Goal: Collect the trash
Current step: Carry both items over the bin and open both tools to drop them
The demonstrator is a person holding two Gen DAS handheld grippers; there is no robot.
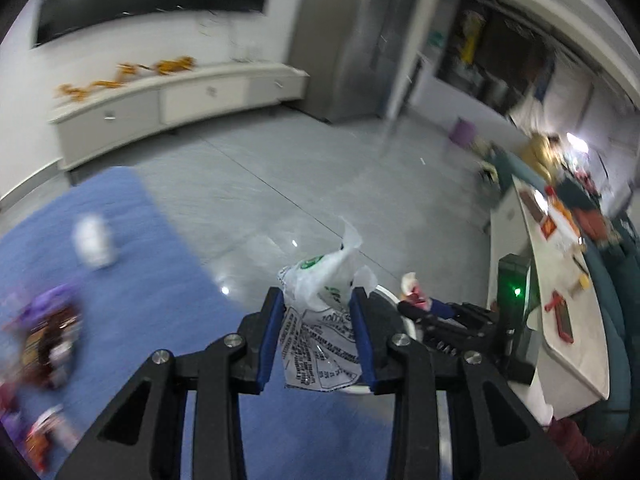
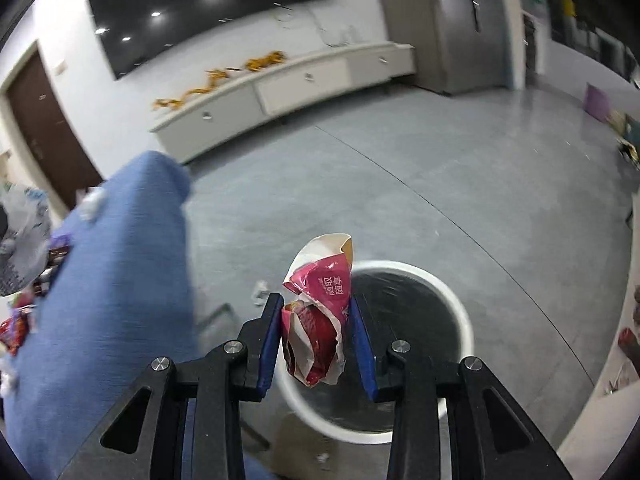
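My left gripper [image 1: 319,320] is shut on a crumpled white plastic bag with black and green print [image 1: 320,312], held above the blue surface's edge. My right gripper [image 2: 316,324] is shut on a crumpled red and white paper wrapper [image 2: 320,320], held above a round white bin [image 2: 452,304] with a dark inside that stands on the grey floor. In the left wrist view the right gripper [image 1: 448,320] with the red wrapper [image 1: 414,294] sits just to the right, over the bin rim [image 1: 386,294]. More trash lies on the blue surface: a white crumpled piece [image 1: 94,242] and purple and red wrappers [image 1: 44,332].
A blue cloth-covered surface [image 2: 108,280] is on the left, with wrappers at its left edge [image 2: 16,328]. A long white low cabinet [image 2: 280,88] stands along the far wall. A cluttered white table [image 1: 560,280] is at the right. Small scraps [image 2: 262,290] lie on the floor.
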